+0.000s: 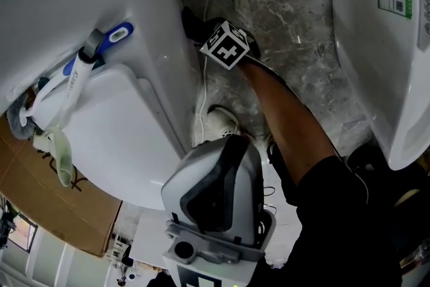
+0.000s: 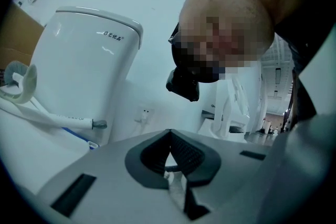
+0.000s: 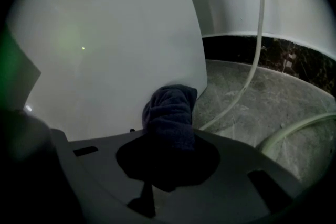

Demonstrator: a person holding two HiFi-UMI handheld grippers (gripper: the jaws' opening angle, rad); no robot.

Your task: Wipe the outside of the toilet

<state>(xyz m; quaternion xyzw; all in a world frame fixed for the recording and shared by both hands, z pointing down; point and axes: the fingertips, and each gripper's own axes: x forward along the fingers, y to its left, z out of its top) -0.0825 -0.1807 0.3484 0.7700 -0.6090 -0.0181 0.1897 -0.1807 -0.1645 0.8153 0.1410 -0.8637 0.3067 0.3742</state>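
The white toilet point(image 1: 158, 37) fills the left of the head view, and its tank point(image 2: 86, 65) shows in the left gripper view. My right gripper point(image 1: 205, 33) reaches down along the toilet's right side, near the floor. It is shut on a dark blue cloth point(image 3: 170, 113), and the cloth's tip rests against the toilet's white outer wall point(image 3: 105, 60). My left gripper point(image 1: 215, 208) is held up close under the head camera, away from the toilet. Its jaws point(image 2: 169, 155) are shut with nothing between them.
A blue and white toilet brush point(image 1: 74, 77) lies across the lid. A white cable point(image 3: 254, 44) and a pale hose point(image 3: 294, 131) run over the grey marbled floor point(image 1: 302, 30). Another white fixture point(image 1: 376, 50) stands to the right, with cardboard point(image 1: 60, 212) at the left.
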